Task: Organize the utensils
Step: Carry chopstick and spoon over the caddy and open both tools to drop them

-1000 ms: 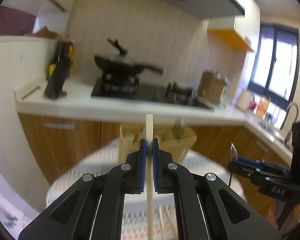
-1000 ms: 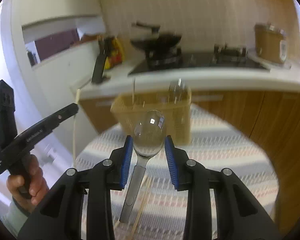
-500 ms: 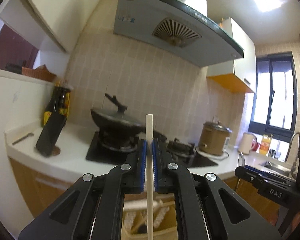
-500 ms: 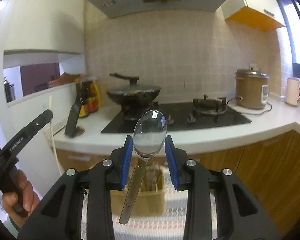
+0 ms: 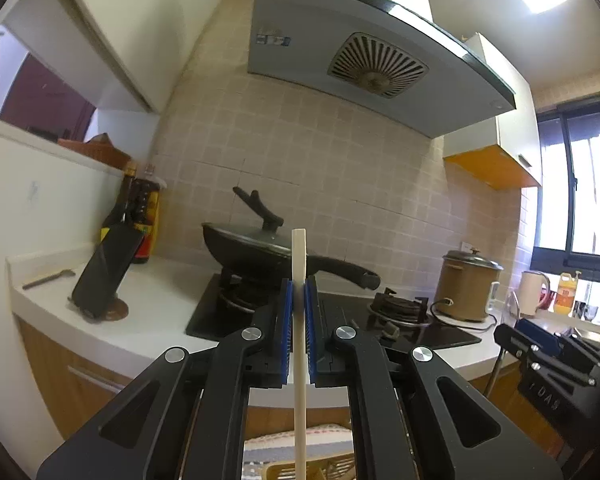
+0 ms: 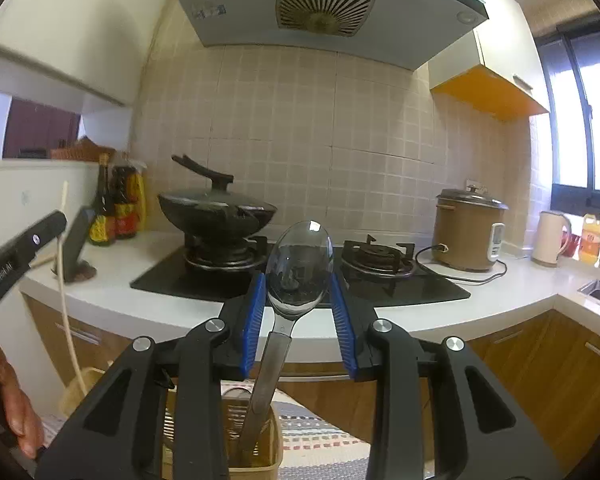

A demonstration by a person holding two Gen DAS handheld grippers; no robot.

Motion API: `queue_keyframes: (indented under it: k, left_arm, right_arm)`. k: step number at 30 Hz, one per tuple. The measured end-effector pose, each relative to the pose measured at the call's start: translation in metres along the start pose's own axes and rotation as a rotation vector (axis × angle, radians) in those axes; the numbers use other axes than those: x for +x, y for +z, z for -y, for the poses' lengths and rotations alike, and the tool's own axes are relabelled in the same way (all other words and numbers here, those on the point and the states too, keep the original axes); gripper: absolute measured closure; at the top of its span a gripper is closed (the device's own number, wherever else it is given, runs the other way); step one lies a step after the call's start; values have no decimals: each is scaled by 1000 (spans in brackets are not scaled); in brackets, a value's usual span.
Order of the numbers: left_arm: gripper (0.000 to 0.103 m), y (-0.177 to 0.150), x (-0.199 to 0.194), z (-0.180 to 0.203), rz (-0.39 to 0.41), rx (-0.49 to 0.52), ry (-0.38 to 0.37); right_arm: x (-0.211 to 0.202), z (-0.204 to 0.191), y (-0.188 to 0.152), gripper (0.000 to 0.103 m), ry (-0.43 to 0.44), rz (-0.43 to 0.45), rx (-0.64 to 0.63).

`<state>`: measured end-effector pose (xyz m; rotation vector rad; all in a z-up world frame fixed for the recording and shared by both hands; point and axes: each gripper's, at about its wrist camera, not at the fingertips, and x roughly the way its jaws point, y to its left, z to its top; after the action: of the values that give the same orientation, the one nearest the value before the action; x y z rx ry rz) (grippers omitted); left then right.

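Over basket | left jaws clamp chopstick upright | right jaws grip spoon, bowl up

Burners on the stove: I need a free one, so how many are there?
2: the left burner sits under the wok; the right burner is bare. None seem hidden.

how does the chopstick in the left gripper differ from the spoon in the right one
The chopstick is a pale, thin straight stick; the spoon is shiny metal with a broad oval bowl. The left gripper pinches the chopstick's shaft; the right gripper grips the spoon's bowl. Both point upward over the holder.
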<state>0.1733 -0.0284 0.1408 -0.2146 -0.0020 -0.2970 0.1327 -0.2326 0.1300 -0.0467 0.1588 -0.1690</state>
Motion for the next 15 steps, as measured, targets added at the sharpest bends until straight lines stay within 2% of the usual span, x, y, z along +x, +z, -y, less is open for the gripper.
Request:
queue_keyframes:
  k: [12,14,15]
  left_arm:
    - [99,-25,5,-5,-22,26,21]
    - [98,-25,3,-5,-39,29,15]
    - [95,-25,1,-4,-52,35,8]
  right_arm:
    - [13,-5,-26,73,16,-37,-12]
    - [10,-5,-29,72,34,-62,-14]
    - [9,-5,-30,72,55,-78,-11]
